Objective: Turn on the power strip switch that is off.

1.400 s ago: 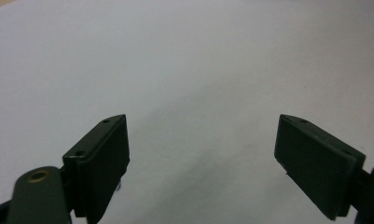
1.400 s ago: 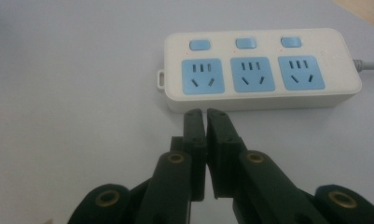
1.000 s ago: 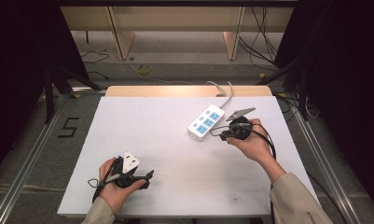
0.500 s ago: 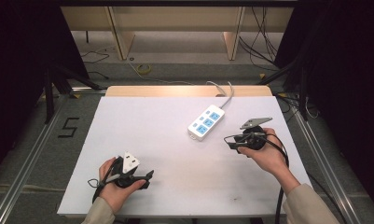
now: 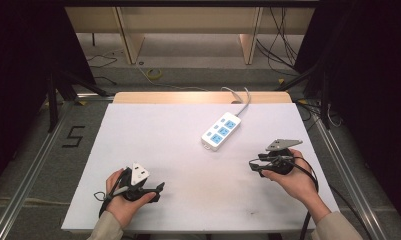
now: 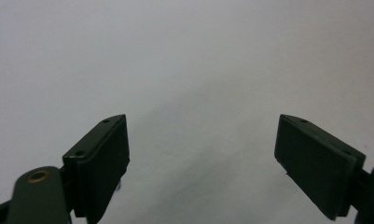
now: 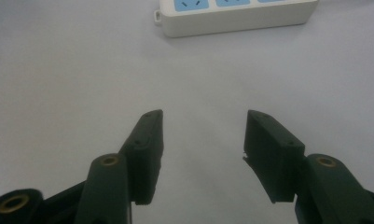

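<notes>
Power strip (image 5: 221, 131) lies diagonally, cord far-right.

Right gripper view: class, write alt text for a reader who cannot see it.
An open black two-jaw gripper, nothing between its jaws, points over a plain white tabletop toward a white plastic power strip with blue sockets lying at the top edge, apart from the gripper.

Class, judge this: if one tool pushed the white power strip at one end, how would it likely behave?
The power strip looks like a stiff plastic bar lying flat on the white table, so it would probably slide and pivot, not roll or tip. Its cable trails off the far edge and may tug it back.
</notes>
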Action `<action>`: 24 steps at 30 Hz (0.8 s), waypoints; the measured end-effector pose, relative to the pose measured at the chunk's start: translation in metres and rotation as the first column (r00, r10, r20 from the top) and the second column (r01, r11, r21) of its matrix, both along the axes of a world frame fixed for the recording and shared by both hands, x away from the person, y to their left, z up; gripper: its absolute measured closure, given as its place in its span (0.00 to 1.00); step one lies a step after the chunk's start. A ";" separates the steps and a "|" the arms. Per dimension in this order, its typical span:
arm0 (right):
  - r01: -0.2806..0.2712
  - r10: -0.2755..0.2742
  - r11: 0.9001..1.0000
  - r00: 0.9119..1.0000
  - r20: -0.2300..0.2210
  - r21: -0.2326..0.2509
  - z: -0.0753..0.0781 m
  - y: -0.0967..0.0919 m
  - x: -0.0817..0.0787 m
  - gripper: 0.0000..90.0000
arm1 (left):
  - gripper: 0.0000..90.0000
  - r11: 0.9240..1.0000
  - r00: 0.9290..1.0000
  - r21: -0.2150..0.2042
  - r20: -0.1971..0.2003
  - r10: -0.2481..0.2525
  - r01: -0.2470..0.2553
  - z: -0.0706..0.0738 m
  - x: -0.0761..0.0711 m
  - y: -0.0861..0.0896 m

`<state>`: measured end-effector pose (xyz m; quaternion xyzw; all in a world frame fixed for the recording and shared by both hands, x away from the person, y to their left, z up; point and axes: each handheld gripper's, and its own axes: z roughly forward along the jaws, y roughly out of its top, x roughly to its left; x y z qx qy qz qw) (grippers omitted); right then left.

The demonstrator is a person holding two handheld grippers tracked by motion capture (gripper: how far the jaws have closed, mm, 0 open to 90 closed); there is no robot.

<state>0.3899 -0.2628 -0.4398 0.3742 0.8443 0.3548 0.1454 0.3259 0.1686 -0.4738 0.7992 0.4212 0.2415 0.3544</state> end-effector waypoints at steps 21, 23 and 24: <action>0.032 -0.037 0.995 0.998 0.052 0.094 -0.026 -0.010 -0.035 0.47 | 0.19 1.000 1.000 -0.009 -0.022 0.022 -0.023 -0.004 0.004 0.005; 0.031 -0.036 0.995 0.998 0.051 0.093 -0.027 -0.010 -0.036 0.47 | 0.19 0.999 0.999 -0.007 -0.018 0.033 -0.033 -0.005 0.006 0.007; 0.031 -0.036 0.995 0.998 0.051 0.094 -0.027 -0.010 -0.036 0.47 | 0.19 0.999 0.999 -0.006 -0.021 0.036 -0.036 -0.006 0.006 0.008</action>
